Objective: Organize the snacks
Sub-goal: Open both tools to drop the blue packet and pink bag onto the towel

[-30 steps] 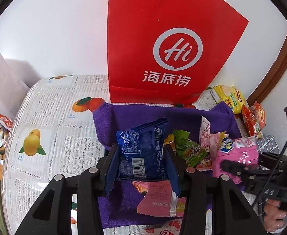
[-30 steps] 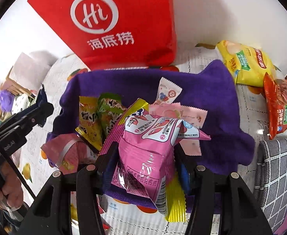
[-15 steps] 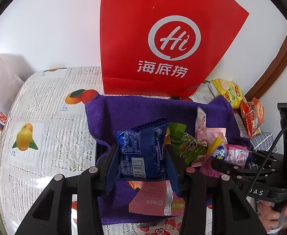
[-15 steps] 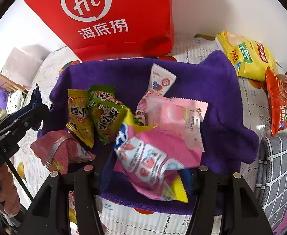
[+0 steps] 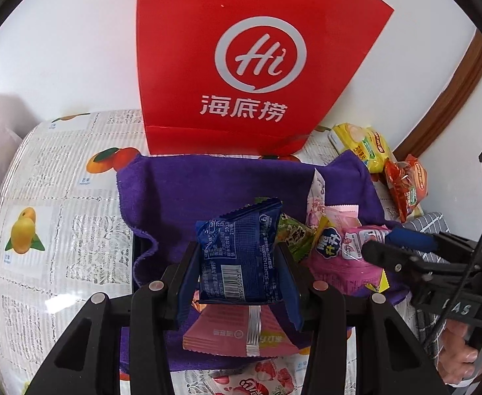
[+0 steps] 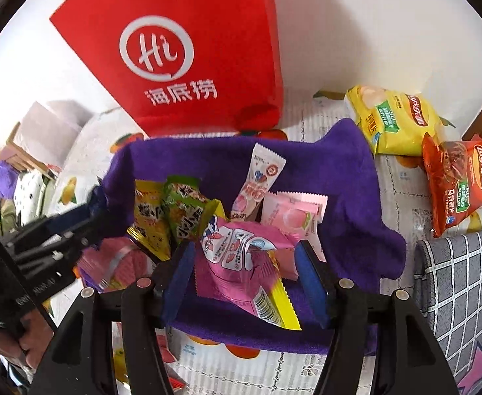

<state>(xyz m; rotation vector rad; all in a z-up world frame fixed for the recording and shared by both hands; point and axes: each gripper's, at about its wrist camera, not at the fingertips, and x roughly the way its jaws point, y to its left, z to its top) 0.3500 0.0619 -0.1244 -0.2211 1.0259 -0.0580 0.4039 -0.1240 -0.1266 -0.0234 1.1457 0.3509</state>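
Note:
My left gripper [image 5: 239,260] is shut on a blue snack packet [image 5: 241,256] and holds it above the purple cloth [image 5: 208,191]. My right gripper [image 6: 246,263] is open; a pink snack bag [image 6: 241,270] lies loose on the cloth between its fingers. On the cloth lie a green packet [image 6: 183,210], a yellow packet [image 6: 150,220], a pale pink peach packet [image 6: 290,214], a white-pink stick packet [image 6: 260,177] and a flat pink packet [image 5: 241,332]. The right gripper also shows in the left wrist view [image 5: 392,247].
A red paper bag [image 5: 257,65] stands behind the cloth against the wall. A yellow chip bag [image 6: 392,118] and an orange chip bag [image 6: 458,181] lie at the right. A grey checked mat [image 6: 465,283] is at the right front. Fruit-print tablecloth [image 5: 60,197] extends left.
My right gripper has lowered the pink bag onto the cloth and opened; the bag now lies loose between its fingers. My left gripper still holds the blue packet.

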